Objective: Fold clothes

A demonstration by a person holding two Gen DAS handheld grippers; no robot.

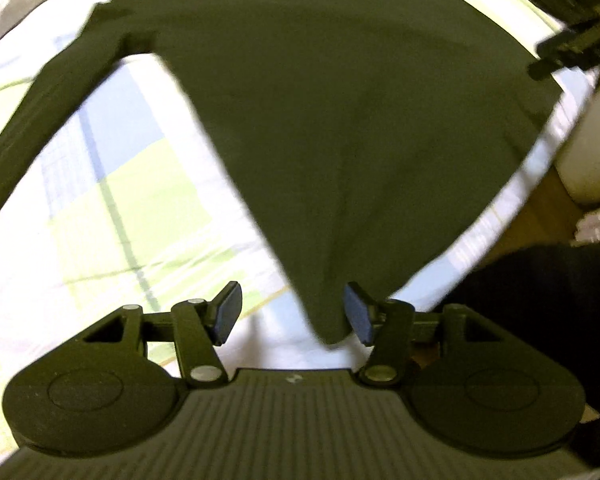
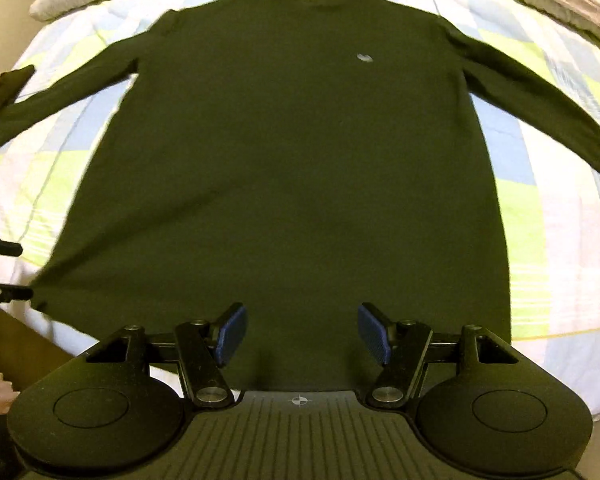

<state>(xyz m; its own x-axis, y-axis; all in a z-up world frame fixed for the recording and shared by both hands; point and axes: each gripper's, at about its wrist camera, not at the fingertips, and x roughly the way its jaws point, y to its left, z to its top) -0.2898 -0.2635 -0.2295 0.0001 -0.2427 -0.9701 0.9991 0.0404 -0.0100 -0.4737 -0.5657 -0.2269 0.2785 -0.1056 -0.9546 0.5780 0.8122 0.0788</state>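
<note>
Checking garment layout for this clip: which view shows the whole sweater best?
The right wrist view: the dark sweater lies flat with collar, both sleeves and hem visible. The left wrist view shows only one sleeve, part of the body and a hem corner, blurred.

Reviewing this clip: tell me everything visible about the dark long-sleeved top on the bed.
The dark long-sleeved top looks like soft, matte knit in a very dark green or black shade. It lies flat, front up, on the checked bed cover, both sleeves spread outward, crew neck toward the pillows, with a small pale logo on the chest. It is unfolded. The left gripper sits open around its hem corner, and the right gripper hovers open over the hem; neither visibly pinches it.
</note>
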